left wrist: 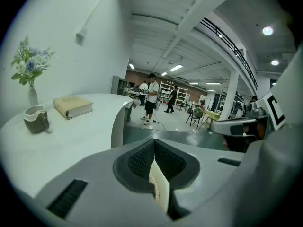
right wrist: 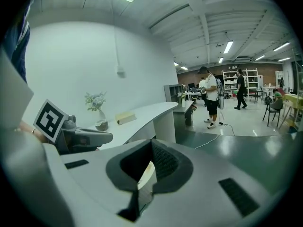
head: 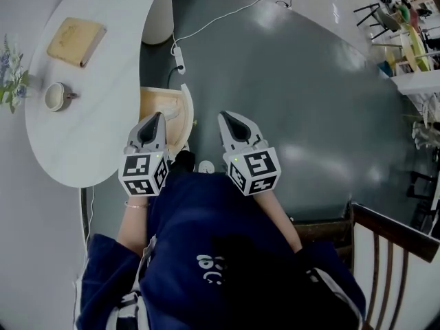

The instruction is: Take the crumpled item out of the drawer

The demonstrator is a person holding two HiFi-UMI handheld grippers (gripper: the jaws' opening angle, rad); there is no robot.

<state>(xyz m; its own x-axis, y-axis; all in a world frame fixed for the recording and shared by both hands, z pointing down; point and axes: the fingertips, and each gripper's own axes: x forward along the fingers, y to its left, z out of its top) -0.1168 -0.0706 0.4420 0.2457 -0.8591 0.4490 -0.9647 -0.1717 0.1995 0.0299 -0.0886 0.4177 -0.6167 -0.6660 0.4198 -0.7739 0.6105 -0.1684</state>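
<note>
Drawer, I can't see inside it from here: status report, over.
Left tool shut, empty. Right tool shut, empty. Drawer open beside left tool; crumpled item not visible. Nothing seen in the way.

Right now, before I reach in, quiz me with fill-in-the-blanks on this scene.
The light wooden drawer under the white curved table stands ___. The tan hardcover book lies ___ that table. The left gripper and the right gripper both have their jaws ___.
Missing words: open; on; shut.
</note>
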